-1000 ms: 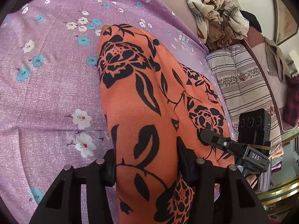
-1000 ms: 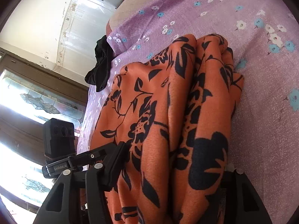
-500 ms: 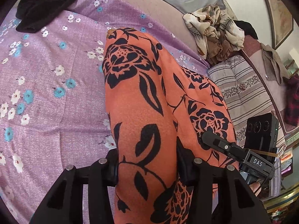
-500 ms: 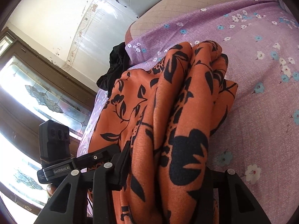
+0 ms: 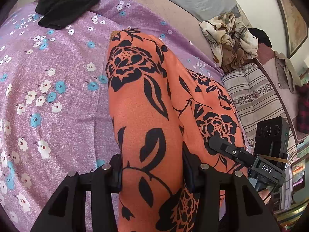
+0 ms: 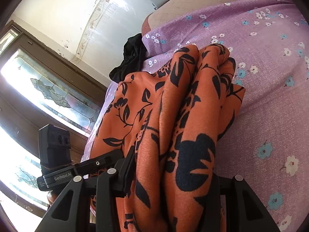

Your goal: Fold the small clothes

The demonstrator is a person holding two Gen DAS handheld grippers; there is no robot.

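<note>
Closest to me, my left gripper (image 5: 152, 171) is clamped on a thick bunch of the orange garment (image 5: 143, 104), its jaws standing partly apart with the black-flowered cloth filling the gap between them. My right gripper (image 6: 170, 176) grips another gathered bunch of the same garment (image 6: 173, 116) in the same way; it has closed a little further on the cloth than a second ago and now holds steady. Each gripper shows at the edge of the other's view, holding the near edge of the garment.

Beyond the jaws, the garment runs away from me in long folds and its far end rests on the purple floral sheet (image 5: 58, 96). Compared with a second ago, both views sit higher and take in more of the bed: more sheet shows around the cloth.

Farther off, a black garment (image 5: 67, 5) lies near the sheet's far edge in the left view; it was out of sight a second ago. Past the sheet's right side lie a striped cushion (image 5: 255, 96) and a crumpled beige cloth heap (image 5: 229, 36), now seen further down the frame.
</note>
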